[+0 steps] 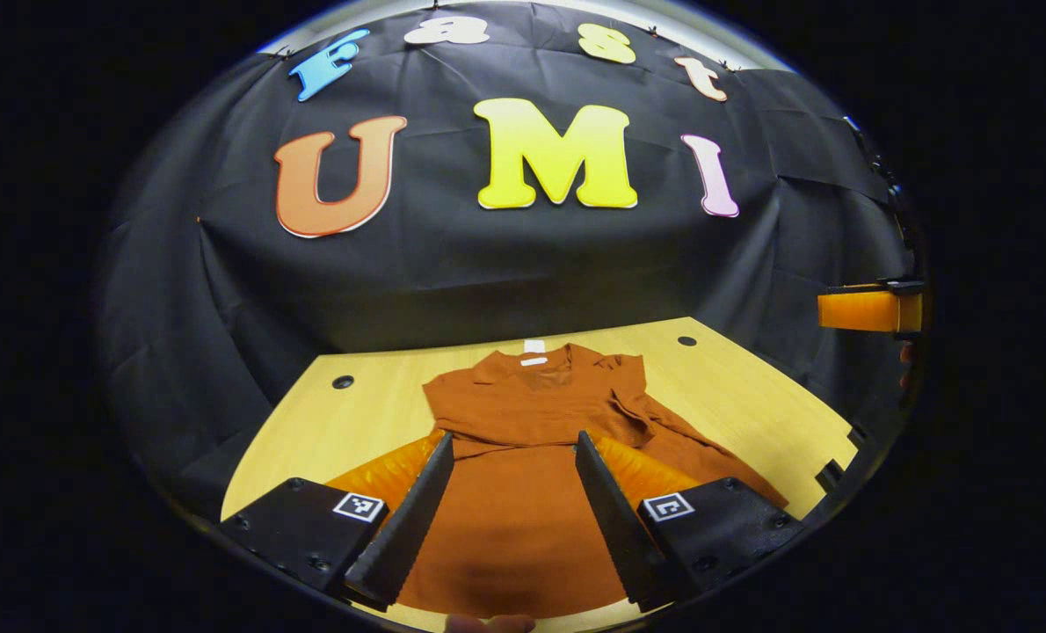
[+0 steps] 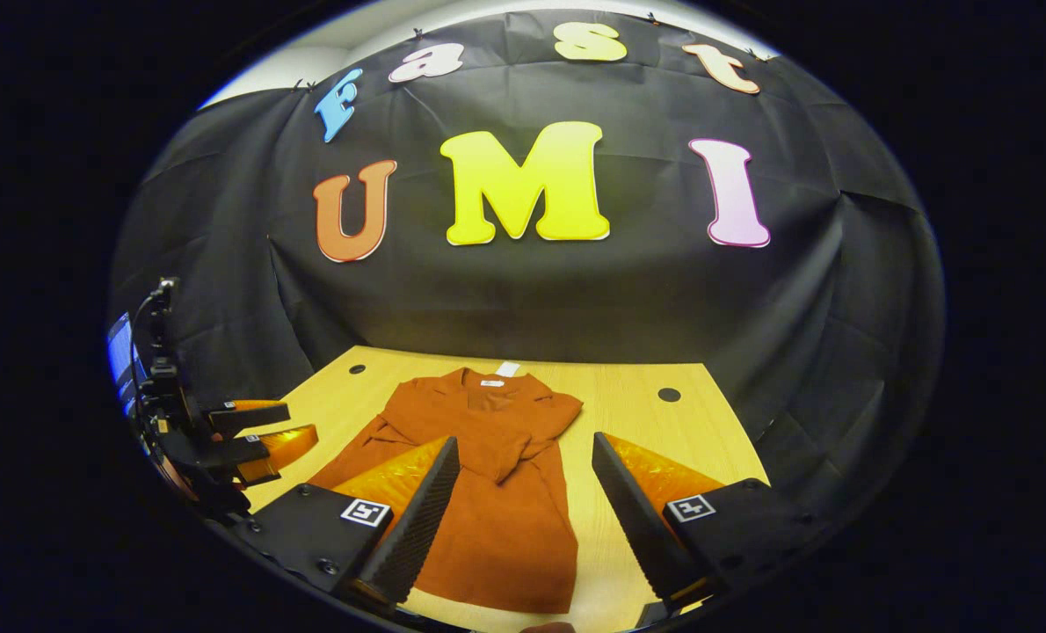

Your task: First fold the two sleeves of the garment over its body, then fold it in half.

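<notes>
Garment flat on wooden table — sleeves folded in, left tool spread, right tool spread above it

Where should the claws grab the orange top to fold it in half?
Probably the hem, one corner each for the open left claw and right claw. Come in low from the near side. The top lies flat on the table with its collar at the far end, so the hem is the closest edge to lift.

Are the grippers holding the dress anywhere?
No. Both the left gripper and right gripper are open above the dress, holding nothing.
</notes>
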Available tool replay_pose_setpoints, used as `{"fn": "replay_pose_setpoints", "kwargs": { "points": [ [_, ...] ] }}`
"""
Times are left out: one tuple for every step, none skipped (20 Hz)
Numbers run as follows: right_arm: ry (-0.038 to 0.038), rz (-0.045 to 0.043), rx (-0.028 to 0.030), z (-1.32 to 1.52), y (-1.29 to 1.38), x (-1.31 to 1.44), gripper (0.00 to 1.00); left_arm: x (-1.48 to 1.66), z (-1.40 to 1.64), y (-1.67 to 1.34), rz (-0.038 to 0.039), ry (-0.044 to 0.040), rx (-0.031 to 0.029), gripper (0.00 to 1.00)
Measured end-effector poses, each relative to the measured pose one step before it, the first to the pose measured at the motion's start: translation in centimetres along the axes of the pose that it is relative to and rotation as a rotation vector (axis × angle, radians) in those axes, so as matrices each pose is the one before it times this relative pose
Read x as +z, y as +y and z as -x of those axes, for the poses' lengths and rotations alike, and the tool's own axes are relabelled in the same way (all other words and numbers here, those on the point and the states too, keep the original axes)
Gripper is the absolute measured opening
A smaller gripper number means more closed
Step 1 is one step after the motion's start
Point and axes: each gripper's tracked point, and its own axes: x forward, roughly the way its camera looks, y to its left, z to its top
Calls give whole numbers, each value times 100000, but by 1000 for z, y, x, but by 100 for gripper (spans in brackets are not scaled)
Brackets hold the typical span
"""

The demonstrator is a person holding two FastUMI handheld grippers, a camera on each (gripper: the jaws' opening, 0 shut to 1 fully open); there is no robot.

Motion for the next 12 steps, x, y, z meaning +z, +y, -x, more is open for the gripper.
{"fn": "replay_pose_setpoints", "kwargs": {
  "points": [
    [670, 1140, -957, 312, 417, -472, 98, -505, 781, 823, 1029, -234, 157, 92],
    [740, 1112, -1090, 290, 254, -443, 94, -371, 546, 771, 1139, 279, 148, 92],
    [480, 503, -1182, 299, 159, -415, 98, -590, 508, 830, 978, 776, 233, 92],
    [606, 142, -1264, 305, 80, -445, 94, -500, 248, 722, 804, 652, 23, 93],
    [1046, -217, -1074, 293, 48, -619, 98, -488, 339, 695, 858, 1099, 18, 99],
    [1420, -469, -1224, 81, -95, -865, 94, -630, 243, 635, 1366, 1131, -438, 99],
    [1838, -917, -1261, 114, -315, -1070, 94, -816, 235, 300, 1507, 1963, -1092, 99],
    [2239, -883, -1396, 146, -424, -1131, 94, -1038, 15, 270, 2049, 2206, -1772, 99],
    [2305, -626, -1464, -15, -493, -1228, 98, -1231, 111, 248, 2112, 2786, -1429, 99],
    [2550, -375, -1430, 19, -530, -1285, 98, -1293, 96, 402, 1592, 3423, -570, 99],
    [2242, -310, -1183, -5, -574, -1168, 98, -1367, -177, 562, 1103, 2712, 87, 99],
    [2046, -319, -982, -31, -494, -1156, 94, -1285, -29, 621, 638, 2718, 398, 99]
  ]
}}
